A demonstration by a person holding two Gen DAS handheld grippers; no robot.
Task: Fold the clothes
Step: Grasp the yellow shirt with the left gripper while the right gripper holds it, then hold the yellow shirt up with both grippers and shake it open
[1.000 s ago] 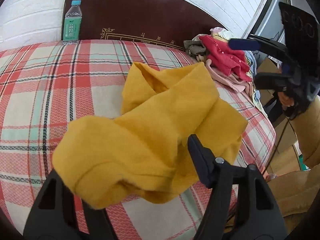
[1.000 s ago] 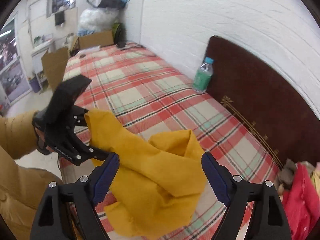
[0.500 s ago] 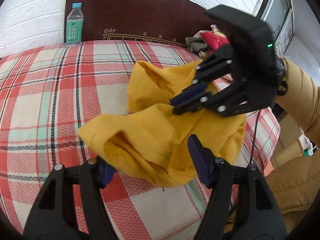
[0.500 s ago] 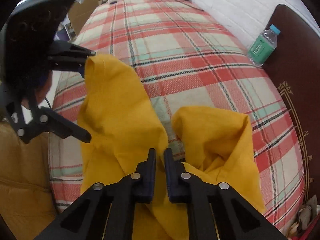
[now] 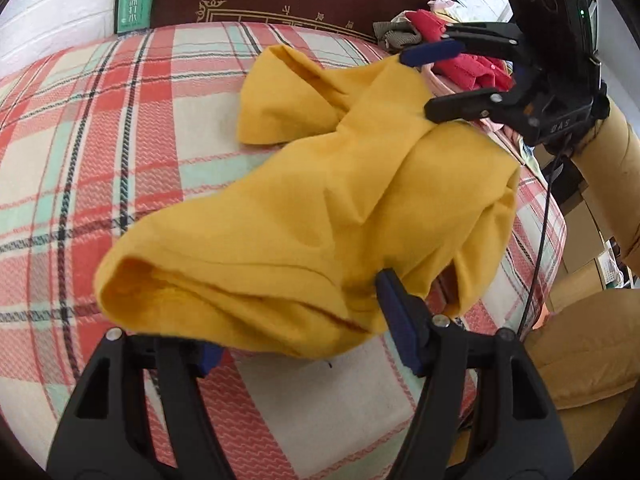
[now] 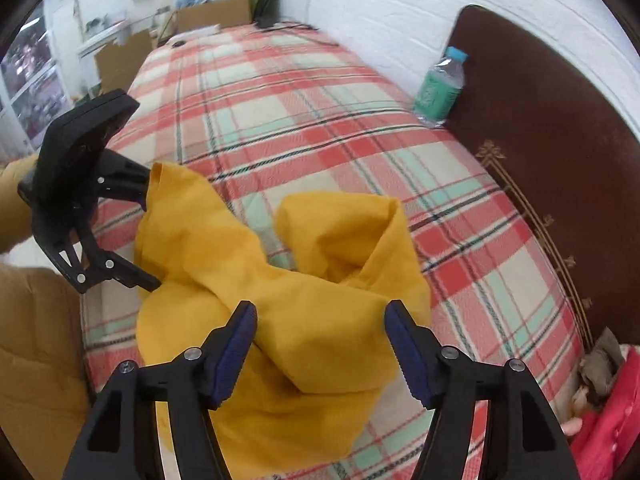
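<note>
The yellow garment (image 5: 340, 216) lies crumpled on the plaid bedspread (image 5: 120, 128), bunched between the two hand-held tools, with one loose flap thrown forward toward the headboard (image 6: 540, 128). The left gripper (image 5: 296, 320) stands with its jaws well apart around the nearest rolled hem; the cloth drapes over the left pad and brushes the right one, but whether they pinch it I cannot tell. The right gripper (image 6: 320, 344) is opening its jaws, and the garment sits low between them without being pressed by either blue pad. To me this looks like a letting-go so the cloth can settle on the bed and be taken up again at a better edge or corner; nothing is flat enough yet to fold.

Ahead of the left gripper and off to its right, a heap of other clothes (image 5: 448, 52), red on top, waits by the bed's edge. A water bottle (image 6: 438, 84) stands against the dark headboard, beyond the right gripper. Further along, past the foot of the bed, cardboard boxes (image 6: 208, 16) sit by a white brick wall (image 6: 400, 4).
</note>
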